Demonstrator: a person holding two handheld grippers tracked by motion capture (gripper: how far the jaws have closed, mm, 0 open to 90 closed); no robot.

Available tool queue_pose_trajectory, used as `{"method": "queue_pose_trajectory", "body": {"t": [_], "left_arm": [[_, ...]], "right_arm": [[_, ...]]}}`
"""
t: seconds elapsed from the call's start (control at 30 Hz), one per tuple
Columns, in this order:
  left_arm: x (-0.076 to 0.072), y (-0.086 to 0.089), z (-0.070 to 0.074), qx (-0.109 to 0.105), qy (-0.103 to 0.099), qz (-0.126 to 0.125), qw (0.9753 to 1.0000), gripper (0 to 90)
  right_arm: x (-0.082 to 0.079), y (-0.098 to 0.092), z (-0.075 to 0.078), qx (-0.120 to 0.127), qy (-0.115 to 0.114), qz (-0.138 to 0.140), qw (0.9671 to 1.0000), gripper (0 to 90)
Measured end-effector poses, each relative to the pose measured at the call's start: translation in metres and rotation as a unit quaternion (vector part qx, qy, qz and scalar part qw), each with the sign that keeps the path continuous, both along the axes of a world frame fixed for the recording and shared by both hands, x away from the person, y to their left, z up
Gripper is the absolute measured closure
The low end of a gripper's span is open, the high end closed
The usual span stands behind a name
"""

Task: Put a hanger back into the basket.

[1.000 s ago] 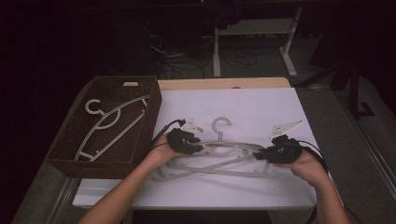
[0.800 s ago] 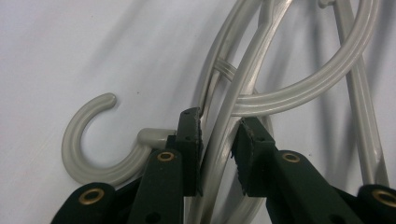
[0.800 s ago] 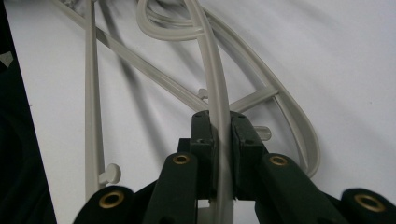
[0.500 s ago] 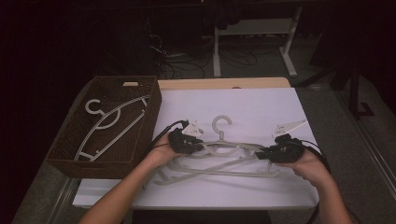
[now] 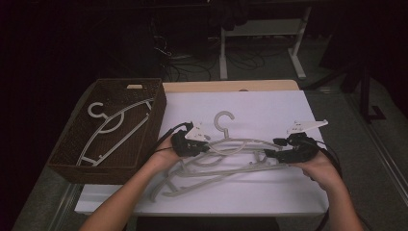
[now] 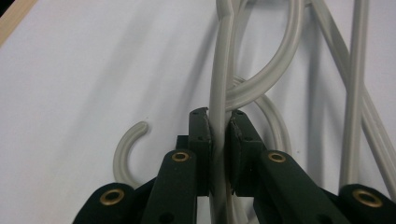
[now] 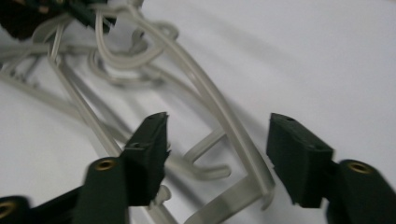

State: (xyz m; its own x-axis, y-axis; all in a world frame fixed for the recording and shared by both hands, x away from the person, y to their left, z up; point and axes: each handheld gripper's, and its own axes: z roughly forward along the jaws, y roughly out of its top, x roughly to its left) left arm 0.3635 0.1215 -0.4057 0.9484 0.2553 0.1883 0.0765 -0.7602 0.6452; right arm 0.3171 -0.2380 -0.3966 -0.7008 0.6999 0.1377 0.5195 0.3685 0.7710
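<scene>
lifting one hanger off the pile, right of the wicker basket (image 5: 67, 159)

left tongs (image 6: 217, 123) clamped on top hanger (image 5: 250, 143); right tongs (image 7: 217, 156) apart, straddling its far end. best closed squarely before raising level.

White table (image 5: 269, 103), hangers (image 5: 231, 159), wicker basket (image 5: 72, 154)

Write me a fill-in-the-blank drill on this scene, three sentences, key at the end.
1. The left gripper is ____ on a bar of a pale grey plastic hanger.
2. The right gripper has its jaws ____ around a hanger's end.
3. The brown wicker basket on the table's left side holds one pale ____.

Missing words: shut; open; hanger
</scene>
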Motion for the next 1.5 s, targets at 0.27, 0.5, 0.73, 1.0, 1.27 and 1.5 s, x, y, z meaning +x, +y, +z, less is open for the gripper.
{"method": "queue_pose_trajectory", "body": {"t": [0.27, 0.5, 0.73, 1.0, 1.27, 1.5], "left_arm": [[0.005, 0.004, 0.011, -0.008, 0.006, 0.038, 0.9992, 81.7], [0.012, 0.002, 0.029, -0.005, 0.000, 0.058, 0.9983, 81.7], [0.017, 0.005, 0.062, -0.008, 0.009, 0.097, 0.9952, 81.7], [0.021, 0.017, 0.111, -0.013, -0.014, 0.131, 0.9913, 81.7], [0.022, 0.049, 0.154, -0.018, -0.035, 0.147, 0.9883, 81.7], [0.023, 0.089, 0.178, -0.033, -0.039, 0.172, 0.9838, 81.7]], "right_arm": [[-0.005, -0.008, 0.015, 0.019, -0.025, -0.025, 0.9992, 25.8], [-0.010, -0.020, 0.021, 0.026, -0.038, -0.048, 0.9978, 20.1], [-0.018, -0.026, 0.016, 0.025, -0.035, -0.054, 0.9976, 17.6], [-0.031, -0.015, -0.005, 0.023, -0.023, -0.051, 0.9982, 13.6], [-0.037, -0.002, -0.026, 0.028, -0.018, -0.053, 0.9980, 8.8], [-0.035, 0.018, -0.046, 0.016, -0.019, -0.044, 0.9987, 0.0]]}}
